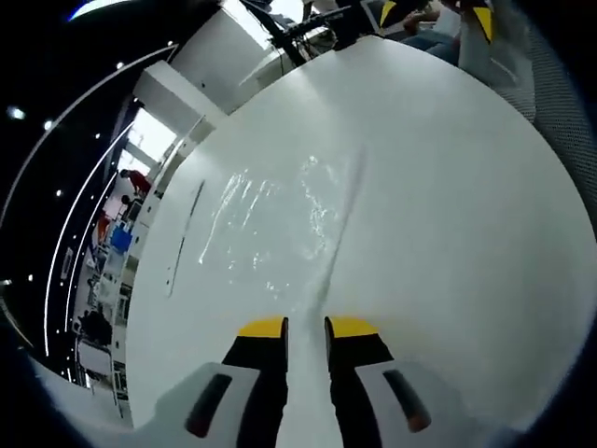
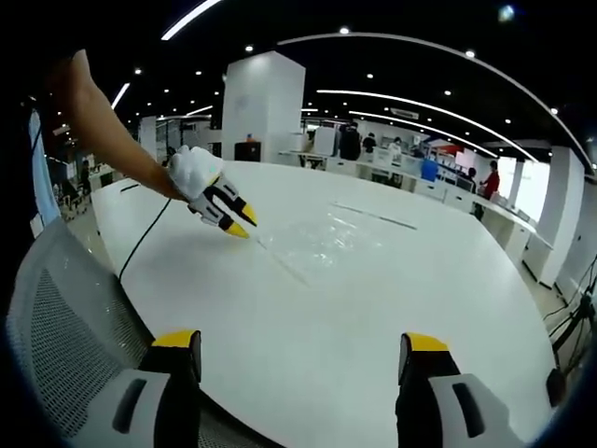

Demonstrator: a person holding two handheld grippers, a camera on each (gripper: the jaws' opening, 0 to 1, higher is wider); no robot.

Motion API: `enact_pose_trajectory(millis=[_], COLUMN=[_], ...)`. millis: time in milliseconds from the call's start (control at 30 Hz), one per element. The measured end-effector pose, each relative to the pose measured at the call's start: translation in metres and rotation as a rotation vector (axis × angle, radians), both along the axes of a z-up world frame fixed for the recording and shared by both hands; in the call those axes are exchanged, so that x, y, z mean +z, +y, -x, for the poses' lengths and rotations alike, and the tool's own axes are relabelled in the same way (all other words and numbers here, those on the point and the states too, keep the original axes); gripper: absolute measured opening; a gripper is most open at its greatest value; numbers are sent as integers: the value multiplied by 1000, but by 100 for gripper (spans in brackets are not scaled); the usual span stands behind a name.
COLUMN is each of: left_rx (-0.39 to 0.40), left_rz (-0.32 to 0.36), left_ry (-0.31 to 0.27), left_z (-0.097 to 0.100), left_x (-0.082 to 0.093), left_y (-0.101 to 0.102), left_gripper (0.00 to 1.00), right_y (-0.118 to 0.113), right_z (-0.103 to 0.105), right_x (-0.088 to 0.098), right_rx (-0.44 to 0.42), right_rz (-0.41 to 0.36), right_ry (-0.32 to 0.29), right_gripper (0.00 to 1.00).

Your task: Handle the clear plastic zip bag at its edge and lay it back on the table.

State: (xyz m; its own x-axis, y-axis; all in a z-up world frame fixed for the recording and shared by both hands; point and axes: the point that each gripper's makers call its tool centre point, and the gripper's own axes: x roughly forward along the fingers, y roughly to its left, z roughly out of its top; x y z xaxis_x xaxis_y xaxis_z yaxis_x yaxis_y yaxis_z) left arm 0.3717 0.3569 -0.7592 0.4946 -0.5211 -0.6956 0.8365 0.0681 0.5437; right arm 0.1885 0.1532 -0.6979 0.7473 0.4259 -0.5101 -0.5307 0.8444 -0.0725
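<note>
My left claw (image 1: 305,327), black with yellow tips, is pinched tight on the near edge of the clear plastic zip bag (image 1: 280,224). From that pinch the film rises in a taut ridge, while the rest of the bag lies spread and wrinkled on the wide white desk (image 1: 448,205). In the right gripper view I see the same bag (image 2: 322,245) flat near the middle of the desk (image 2: 373,317), with the left claw (image 2: 244,223) at its corner, held by a person's bare arm (image 2: 107,121). A thin black cable (image 2: 140,241) trails from that claw across the desk toward the near edge.

My right claw (image 2: 303,350) hangs over the near desk edge, jaws spread wide with nothing between them, well apart from the bag. A grey mesh office chair back (image 2: 65,317) stands just beside it on the left. Beyond the desk are a white square pillar (image 2: 263,107) and rows of workstations with people, too far to tell in detail.
</note>
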Motion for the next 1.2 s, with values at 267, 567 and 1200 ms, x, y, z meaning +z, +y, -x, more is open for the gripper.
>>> enact_pose_trajectory(millis=[267, 567, 1200], left_rx=[-29, -58, -104], left_rz=[-24, -46, -70], left_ry=[-1, -8, -18], left_z=[-3, -8, -15], left_x=[-3, -3, -9], left_y=[-4, -9, -8], left_gripper=[13, 9, 0], right_y=[0, -1, -4], right_z=[0, -1, -3], right_x=[-1, -1, -1], right_rx=[-2, -8, -20], right_rz=[4, 9, 11], right_ry=[3, 5, 5], right_gripper=[87, 86, 85])
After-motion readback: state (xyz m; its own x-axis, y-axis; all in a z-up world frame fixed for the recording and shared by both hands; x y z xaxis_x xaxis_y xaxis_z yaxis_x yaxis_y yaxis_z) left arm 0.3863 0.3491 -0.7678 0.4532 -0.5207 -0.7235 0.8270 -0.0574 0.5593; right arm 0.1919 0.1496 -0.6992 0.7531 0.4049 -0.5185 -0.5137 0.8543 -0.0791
